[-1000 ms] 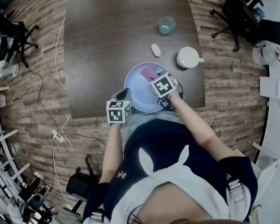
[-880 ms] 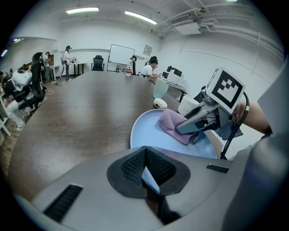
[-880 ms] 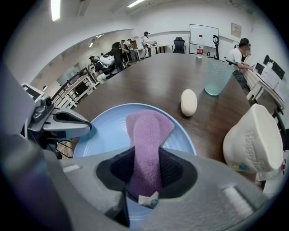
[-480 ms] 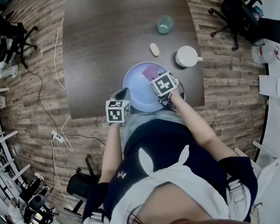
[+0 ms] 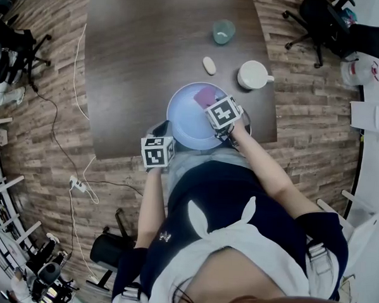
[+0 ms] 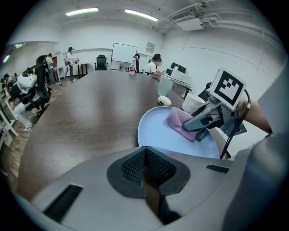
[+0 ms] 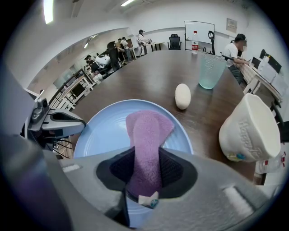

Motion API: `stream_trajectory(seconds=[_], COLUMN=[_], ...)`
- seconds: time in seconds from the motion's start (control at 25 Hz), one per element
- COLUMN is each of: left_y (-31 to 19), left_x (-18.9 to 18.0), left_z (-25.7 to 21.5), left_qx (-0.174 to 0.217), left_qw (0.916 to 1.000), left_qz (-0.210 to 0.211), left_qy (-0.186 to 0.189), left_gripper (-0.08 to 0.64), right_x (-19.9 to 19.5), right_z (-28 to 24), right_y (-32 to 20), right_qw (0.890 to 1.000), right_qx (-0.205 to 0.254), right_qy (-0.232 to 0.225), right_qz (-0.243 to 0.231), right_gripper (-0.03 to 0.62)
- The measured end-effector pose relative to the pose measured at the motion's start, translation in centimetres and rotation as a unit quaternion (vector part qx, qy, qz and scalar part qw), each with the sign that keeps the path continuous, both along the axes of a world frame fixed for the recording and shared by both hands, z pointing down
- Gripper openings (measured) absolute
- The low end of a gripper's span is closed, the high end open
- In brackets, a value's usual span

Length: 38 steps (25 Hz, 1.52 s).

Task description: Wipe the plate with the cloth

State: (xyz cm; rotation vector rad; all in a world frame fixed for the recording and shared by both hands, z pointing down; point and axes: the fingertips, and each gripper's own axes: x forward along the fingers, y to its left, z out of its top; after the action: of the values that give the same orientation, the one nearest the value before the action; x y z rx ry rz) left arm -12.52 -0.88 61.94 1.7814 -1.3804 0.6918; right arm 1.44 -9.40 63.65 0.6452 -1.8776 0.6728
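Observation:
A light blue plate lies on the dark table near its front edge. A pink cloth rests on the plate's far right part. My right gripper points steeply down onto it. In the right gripper view the cloth runs up between the jaws of the right gripper, which are shut on it, over the plate. My left gripper hovers at the plate's near left rim. In the left gripper view the left gripper is shut on nothing, with the plate just beyond it.
A white mug stands right of the plate. A small white egg-shaped object lies behind it, and a teal cup stands farther back. The brown table stretches away. Office chairs and people are around the room.
The left gripper has edged slightly back from the plate's rim toward the person. The right gripper and the cloth have barely shifted on the plate.

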Motion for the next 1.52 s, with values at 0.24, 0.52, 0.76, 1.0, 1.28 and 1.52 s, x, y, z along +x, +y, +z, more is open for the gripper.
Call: stream_trajectory(seconds=[0.24,0.52,0.76,1.0,1.28,1.52], left_y=[0.7,1.6,2.3,2.4,2.5,2.5], left_x=[-0.5,-0.5,-0.6,-0.2,0.1,0.1], left_z=[0.4,0.6,1.2,0.8,0.5,0.6], left_qx=[-0.020,-0.034,-0.040,-0.037,-0.053,-0.065], left_qw=[0.9995,0.9991,0.9985,0.9988,0.9985,0.9979], left_qz=[-0.011,-0.014,-0.005,-0.006,-0.013,-0.003], left_qy=[-0.021,-0.020,-0.037,-0.031,-0.004,-0.003], left_gripper=[0.003,0.003,0.003,0.003,0.003,0.003], right_x=[0.1,0.3,0.2,0.4,0.2,0.0], right_z=[0.0,0.0,0.2,0.3,0.4,0.0], right_y=[-0.1,0.1,0.3,0.5,0.7,0.1], right_qw=[1.000,1.000,1.000,1.000,1.000,1.000], right_qx=[0.006,0.007,0.011,0.012,0.008,0.025], right_qy=[0.000,0.003,0.002,0.007,0.002,0.002], right_qz=[0.001,0.006,0.005,0.005,0.006,-0.003], right_gripper=[0.132,0.132,0.132,0.132,0.132,0.132])
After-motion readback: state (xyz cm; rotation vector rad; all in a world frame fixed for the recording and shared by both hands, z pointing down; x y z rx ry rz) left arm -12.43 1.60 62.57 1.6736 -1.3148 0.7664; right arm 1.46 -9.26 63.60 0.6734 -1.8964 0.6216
